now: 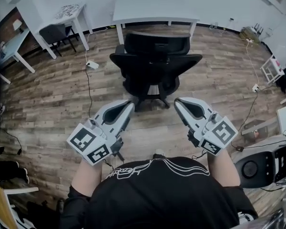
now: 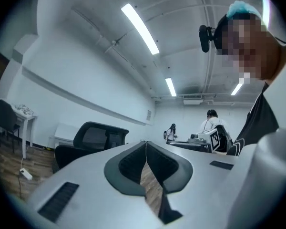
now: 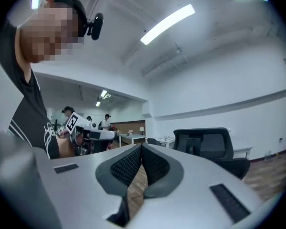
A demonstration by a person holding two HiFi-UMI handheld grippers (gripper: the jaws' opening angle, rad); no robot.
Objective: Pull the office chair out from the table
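Black office chair (image 1: 155,63) near white table (image 1: 152,6)

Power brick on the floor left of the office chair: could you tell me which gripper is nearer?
Left. The left gripper is down-right of the power brick in the head view; the right gripper lies farther right.

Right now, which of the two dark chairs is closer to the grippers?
The large office chair at centre, directly ahead; the smaller chair stands far off at upper left.
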